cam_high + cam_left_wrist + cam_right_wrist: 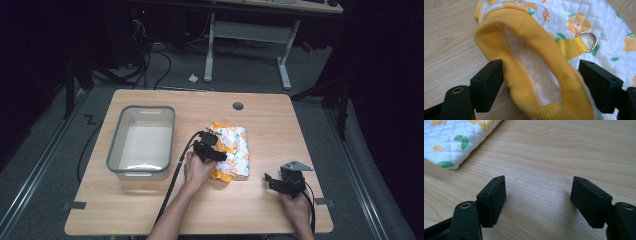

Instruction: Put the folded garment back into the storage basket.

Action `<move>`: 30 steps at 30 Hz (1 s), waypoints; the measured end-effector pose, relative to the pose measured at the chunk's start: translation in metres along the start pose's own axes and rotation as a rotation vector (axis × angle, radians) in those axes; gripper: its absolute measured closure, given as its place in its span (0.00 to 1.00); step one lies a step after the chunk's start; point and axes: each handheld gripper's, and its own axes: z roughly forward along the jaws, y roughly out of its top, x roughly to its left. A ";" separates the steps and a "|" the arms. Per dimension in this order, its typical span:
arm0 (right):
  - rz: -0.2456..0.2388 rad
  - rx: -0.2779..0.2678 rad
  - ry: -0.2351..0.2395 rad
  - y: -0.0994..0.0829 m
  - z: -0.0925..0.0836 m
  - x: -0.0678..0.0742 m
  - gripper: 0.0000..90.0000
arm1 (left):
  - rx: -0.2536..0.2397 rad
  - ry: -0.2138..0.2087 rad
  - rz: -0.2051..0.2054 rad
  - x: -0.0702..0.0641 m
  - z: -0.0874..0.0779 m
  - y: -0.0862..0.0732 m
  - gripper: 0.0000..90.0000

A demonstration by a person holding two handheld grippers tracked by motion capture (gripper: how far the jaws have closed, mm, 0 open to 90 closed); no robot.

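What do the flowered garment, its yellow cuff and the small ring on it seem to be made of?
Flowered garment: quilted white fabric, by its stitched diamond grid; matte, printed.
Yellow cuff: ribbed knit, by its fine parallel ridges; probably stretchy.
Ring: looks like polished metal, silvery with bright glints, hung from a woven yellow strap.

A small quilted garment [232,150] lies flat at the middle of the table, white with orange flowers and green leaves. Its yellow ribbed cuff [541,75] gapes open, white lining showing inside, and a yellow webbing loop carries a metal ring [587,41] flat on the fabric.
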 end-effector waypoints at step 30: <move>-0.001 0.000 0.002 0.000 0.000 0.000 0.32 | -0.059 -0.117 -0.057 -0.002 0.000 -0.005 0.80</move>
